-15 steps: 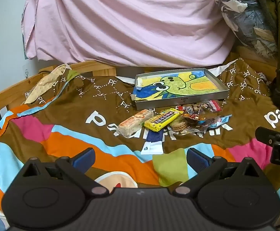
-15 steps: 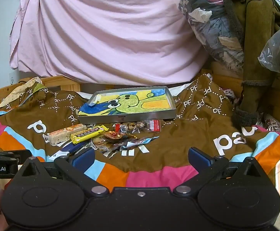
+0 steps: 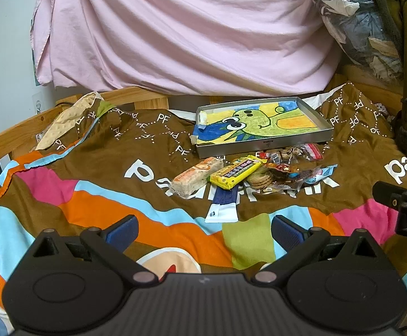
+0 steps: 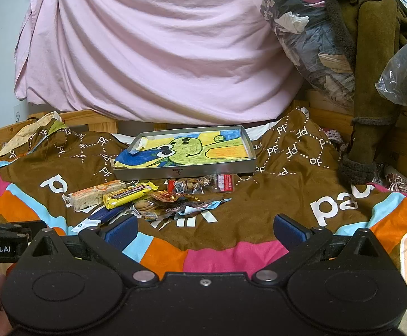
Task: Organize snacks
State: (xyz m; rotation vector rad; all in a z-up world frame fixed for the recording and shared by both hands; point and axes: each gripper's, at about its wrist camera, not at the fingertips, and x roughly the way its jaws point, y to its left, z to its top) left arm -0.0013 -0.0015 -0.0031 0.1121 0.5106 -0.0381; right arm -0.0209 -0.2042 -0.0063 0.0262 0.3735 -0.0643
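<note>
While both tools hang back over the patterned blanket (image 3: 99, 196), each with its blue pads spread wide and nothing between them, the snacks lie in a loose heap ahead, just short of the shallow metal tray (image 3: 262, 149) with the cartoon drawing. From the left gripper (image 3: 204, 231) the heap sits almost dead ahead and slightly right; the yellow bar (image 3: 235, 173) and the pale wafer pack (image 3: 199, 175) run diagonally, near end to the left. From the right gripper (image 4: 206, 229) the same heap lies ahead and to the left, the cookie packets (image 4: 200, 184) nearest its line. I judge the left gripper better placed for the two bars.
</note>
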